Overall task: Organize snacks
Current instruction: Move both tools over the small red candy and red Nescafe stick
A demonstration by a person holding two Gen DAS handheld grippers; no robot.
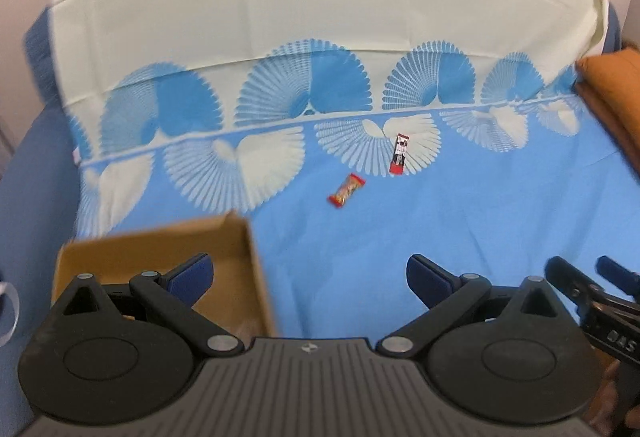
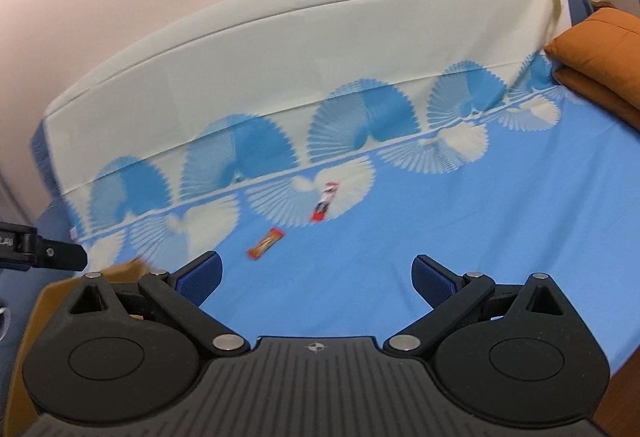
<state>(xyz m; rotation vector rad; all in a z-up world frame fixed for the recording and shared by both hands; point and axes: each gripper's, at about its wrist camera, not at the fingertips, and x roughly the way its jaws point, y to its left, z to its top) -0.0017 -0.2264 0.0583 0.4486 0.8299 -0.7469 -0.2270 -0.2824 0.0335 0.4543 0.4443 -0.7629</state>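
Two snack bars, one orange [image 1: 347, 190] and one red and white [image 1: 401, 154], lie near each other on the blue sheet [image 1: 440, 229]. Both the left gripper [image 1: 310, 277] and right gripper [image 2: 316, 277] have jaws wide apart, empty. A cardboard box [image 1: 160, 249] sits under the left one.

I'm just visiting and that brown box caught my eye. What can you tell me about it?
The box is plain brown cardboard, open at the top, with low walls. It sits on the blue cloth at the near left. The left gripper, open, hangs over its right part, one finger above the inside. What I can see of its inside looks bare; the rest is hidden by the gripper. The two snacks lie on the cloth beyond it, apart from it.
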